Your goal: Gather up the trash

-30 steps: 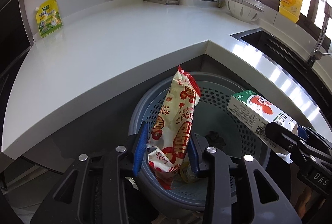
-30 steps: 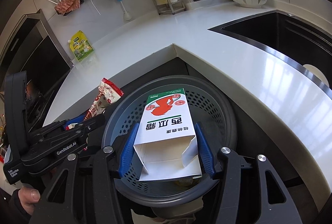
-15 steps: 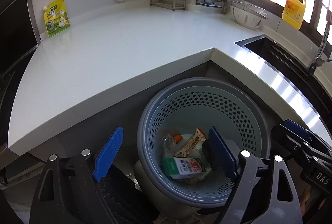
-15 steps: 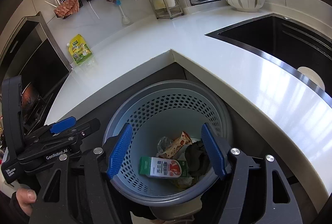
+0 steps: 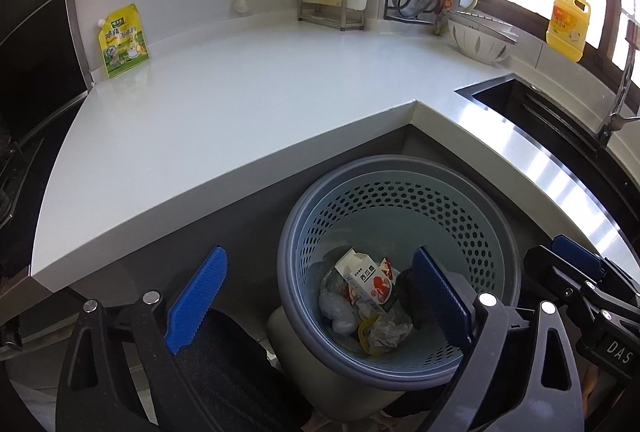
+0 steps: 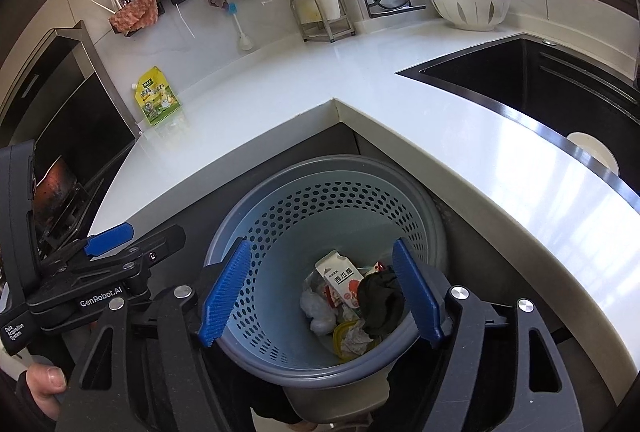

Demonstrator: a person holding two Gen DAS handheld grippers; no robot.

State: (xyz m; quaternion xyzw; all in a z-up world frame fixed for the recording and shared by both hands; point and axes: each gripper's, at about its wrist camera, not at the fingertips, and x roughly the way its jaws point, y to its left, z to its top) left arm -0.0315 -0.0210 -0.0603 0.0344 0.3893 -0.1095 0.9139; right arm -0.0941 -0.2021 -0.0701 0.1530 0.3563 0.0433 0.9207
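A grey-blue perforated trash basket (image 5: 492, 232) (image 6: 280, 224) stands on the floor below the counter's inner corner. Inside lie a white and red carton (image 5: 370, 282) (image 6: 342, 278), a red snack wrapper (image 5: 386, 266), crumpled white paper (image 5: 336, 308) (image 6: 318, 310) and a dark cloth (image 6: 380, 298). My left gripper (image 5: 316, 302) is open and empty above the basket's left rim. My right gripper (image 6: 322, 296) is open and empty above the basket. Each gripper shows in the other's view (image 5: 580, 280) (image 6: 108, 252).
The white L-shaped counter (image 5: 240, 104) carries a yellow-green pouch (image 5: 122, 40) at the back left, a metal rack (image 5: 330, 6), a white colander bowl (image 5: 480, 40) and a yellow detergent jug (image 5: 568, 26). A black sink (image 6: 540, 84) is at the right.
Both grippers opened: the left let go of the snack wrapper, the right of the carton. Both items dropped into the basket and settled, the carton now on its side.
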